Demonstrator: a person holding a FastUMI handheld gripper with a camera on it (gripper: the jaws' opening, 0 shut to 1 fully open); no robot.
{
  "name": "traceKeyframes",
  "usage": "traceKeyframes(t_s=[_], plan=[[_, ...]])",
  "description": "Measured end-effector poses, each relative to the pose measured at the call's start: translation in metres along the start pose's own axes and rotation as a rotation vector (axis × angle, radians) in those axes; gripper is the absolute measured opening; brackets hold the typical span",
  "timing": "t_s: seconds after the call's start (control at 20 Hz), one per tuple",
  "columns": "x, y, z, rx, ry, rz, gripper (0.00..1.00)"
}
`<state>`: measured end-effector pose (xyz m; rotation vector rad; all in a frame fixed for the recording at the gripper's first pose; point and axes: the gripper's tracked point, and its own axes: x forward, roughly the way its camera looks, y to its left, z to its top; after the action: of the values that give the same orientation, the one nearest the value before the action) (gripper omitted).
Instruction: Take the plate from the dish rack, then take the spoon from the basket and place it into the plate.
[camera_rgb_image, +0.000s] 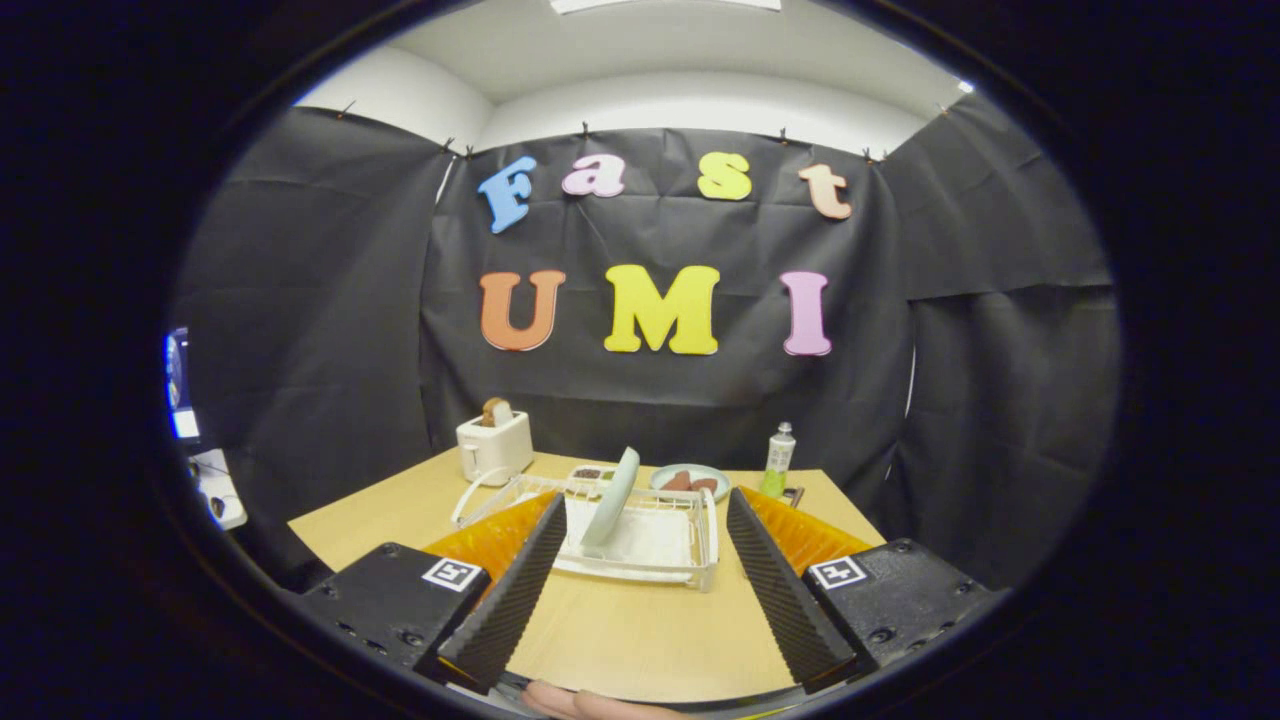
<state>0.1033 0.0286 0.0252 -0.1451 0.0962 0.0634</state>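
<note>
One plate: a pale green round plate (611, 497) is stood on edge in the white wire dish rack (640, 545), just ahead of the fingers.
Gripper: the hand-held gripper (645, 590) is held wide open, nothing gripped.
Table: the light wooden table (640, 640) is set with a white toaster (493, 446) and a green-capped bottle (777, 461) beyond the rack.

**Bystanders on the bench**

A white toaster (493, 447) with a slice of bread (496, 411) in its slot stands at the far left of the wooden bench (640, 640). A small plate of sausages (690, 481) sits farther right, near a green-and-white bottle (777, 460) by the wall.
</note>
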Motion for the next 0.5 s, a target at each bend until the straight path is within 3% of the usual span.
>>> traceKeyframes(t_s=[0.2,0.5], plan=[[0.054,0.017,0.024,-0.017,0.12,0.017,1.0],[0.144,0.031,0.017,0.043,0.454,0.009,1.0]])
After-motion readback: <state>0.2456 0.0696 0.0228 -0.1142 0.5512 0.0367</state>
